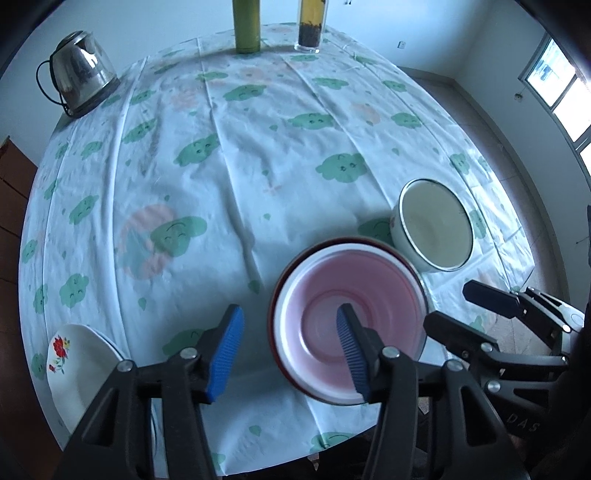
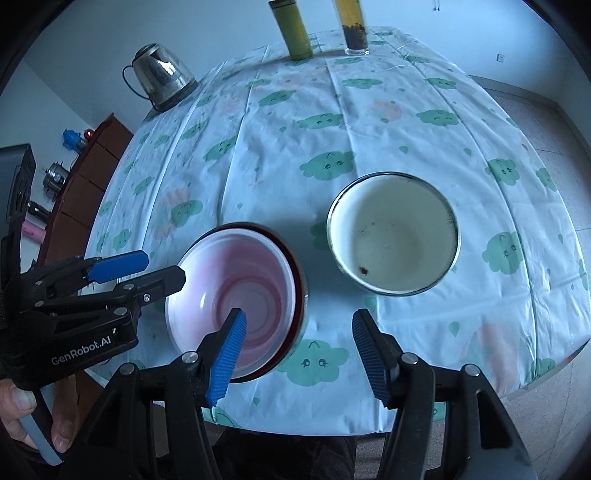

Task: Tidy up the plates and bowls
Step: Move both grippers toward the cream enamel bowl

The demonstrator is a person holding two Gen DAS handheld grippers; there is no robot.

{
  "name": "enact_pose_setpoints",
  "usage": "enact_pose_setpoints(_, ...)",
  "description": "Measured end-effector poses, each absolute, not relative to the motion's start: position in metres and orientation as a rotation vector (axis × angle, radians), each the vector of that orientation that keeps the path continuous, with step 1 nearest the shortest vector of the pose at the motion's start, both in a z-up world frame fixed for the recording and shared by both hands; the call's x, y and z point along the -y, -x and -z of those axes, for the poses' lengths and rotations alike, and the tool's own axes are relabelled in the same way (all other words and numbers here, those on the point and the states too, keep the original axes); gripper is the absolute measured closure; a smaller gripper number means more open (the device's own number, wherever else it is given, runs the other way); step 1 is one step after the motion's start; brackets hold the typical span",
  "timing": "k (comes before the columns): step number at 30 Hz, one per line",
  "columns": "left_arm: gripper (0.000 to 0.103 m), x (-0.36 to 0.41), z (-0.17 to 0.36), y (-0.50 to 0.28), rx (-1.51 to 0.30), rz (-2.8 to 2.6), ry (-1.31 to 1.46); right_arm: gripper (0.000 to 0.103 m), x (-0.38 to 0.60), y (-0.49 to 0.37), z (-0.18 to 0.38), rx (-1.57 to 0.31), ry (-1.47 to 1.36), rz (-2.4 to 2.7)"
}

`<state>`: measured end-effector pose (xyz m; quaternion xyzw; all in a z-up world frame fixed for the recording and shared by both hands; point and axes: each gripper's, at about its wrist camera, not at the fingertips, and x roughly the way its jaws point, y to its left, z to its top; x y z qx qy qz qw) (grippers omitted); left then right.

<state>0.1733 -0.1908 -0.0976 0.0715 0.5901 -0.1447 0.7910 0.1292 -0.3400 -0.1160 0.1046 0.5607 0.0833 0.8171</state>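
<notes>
The pink bowl point(image 1: 349, 328) is seen nested in a dark red bowl point(image 2: 297, 280), near the front edge of the table point(image 1: 229, 155). The cream bowl point(image 2: 393, 230) stands just beside them, to the right, apart from them. A floral plate point(image 1: 74, 365) lies at the front left edge, well apart from the bowls.

The left gripper point(image 1: 291, 350) is held half open over the pink bowl's left rim: one finger is outside the bowl, the other over its inside, and nothing is gripped. The right gripper point(image 2: 299, 354) is likewise held apart and empty, with one finger over the pink bowl and the other over the cloth.

A kettle point(image 2: 162, 75), a green bottle point(image 2: 293, 31) and a glass tube point(image 2: 354, 27) are set at the far edge
</notes>
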Motion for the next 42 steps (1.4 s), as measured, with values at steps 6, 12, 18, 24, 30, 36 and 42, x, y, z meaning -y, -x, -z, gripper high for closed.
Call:
enact_pose_setpoints(6, 0.049, 0.203, 0.096, -0.175, -1.258, 0.323, -0.162, 0.041, 0.354, -0.128, 0.114, -1.171, -0.243, -0.151)
enact_pose_setpoints(12, 0.049, 0.213, 0.096, -0.178, -1.252, 0.336, -0.179, 0.041, 0.364, -0.129, 0.114, -1.161, -0.255, -0.137)
enact_pose_setpoints(18, 0.049, 0.223, 0.096, -0.182, -1.253, 0.344, -0.194, 0.041, 0.376, -0.130, 0.113, -1.142, -0.266, -0.119)
enact_pose_setpoints(24, 0.049, 0.234, 0.096, -0.188, -1.249, 0.351, -0.207, 0.041, 0.388, -0.132, 0.115, -1.138, -0.278, -0.100)
enact_pose_setpoints(30, 0.049, 0.246, 0.097, -0.193, -1.251, 0.368, -0.211, 0.041, 0.400, -0.134, 0.116, -1.136, -0.284, -0.084)
enact_pose_setpoints(36, 0.049, 0.261, 0.099, -0.199, -1.254, 0.390, -0.221, 0.041, 0.413, -0.136, 0.115, -1.131, -0.291, -0.061)
enact_pose_setpoints(42, 0.049, 0.271, 0.102, -0.206, -1.259, 0.404, -0.233, 0.041, 0.423, -0.141, 0.117, -1.130, -0.299, -0.037)
